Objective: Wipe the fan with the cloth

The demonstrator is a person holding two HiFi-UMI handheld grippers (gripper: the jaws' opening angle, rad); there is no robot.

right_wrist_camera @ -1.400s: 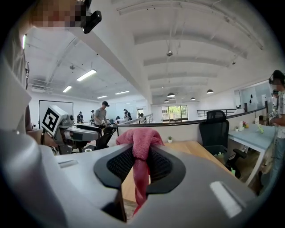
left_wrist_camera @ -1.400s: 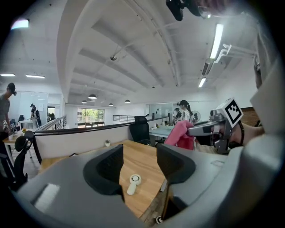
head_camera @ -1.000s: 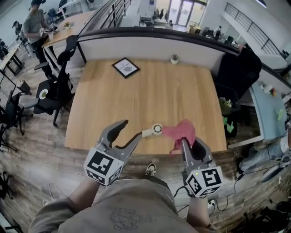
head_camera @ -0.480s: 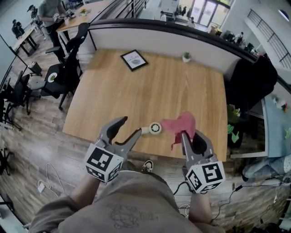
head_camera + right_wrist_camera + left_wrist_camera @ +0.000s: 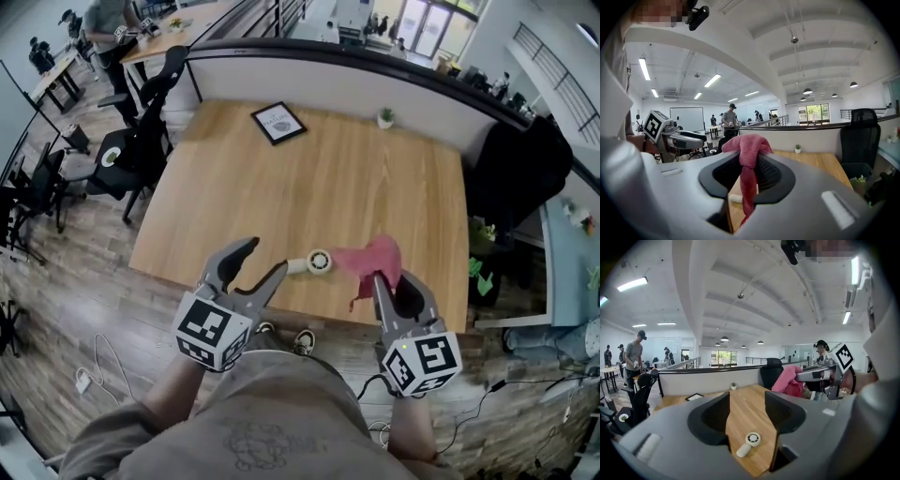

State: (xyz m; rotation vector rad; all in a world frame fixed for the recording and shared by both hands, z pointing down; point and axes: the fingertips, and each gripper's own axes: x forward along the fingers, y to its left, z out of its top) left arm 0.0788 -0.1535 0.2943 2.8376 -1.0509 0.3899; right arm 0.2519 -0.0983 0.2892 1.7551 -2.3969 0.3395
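The little fan (image 5: 320, 262) lies by the front edge of the table (image 5: 281, 178), low in the middle. It looks light and hard, so it is best held by its handle. The right gripper (image 5: 384, 281) pinches the soft cloth (image 5: 372, 259). The left gripper (image 5: 262, 260) gapes wide, with nothing in it.

The head camera is looking steeply down at the wooden table (image 5: 309, 187). Both gripper cameras are looking low across it, sharing the handheld fan (image 5: 319, 262).

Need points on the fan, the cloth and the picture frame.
fan (image 5: 321, 262): head view, on its round head.
cloth (image 5: 373, 257): head view, middle of the pink bunch.
picture frame (image 5: 278, 123): head view, centre of the print.
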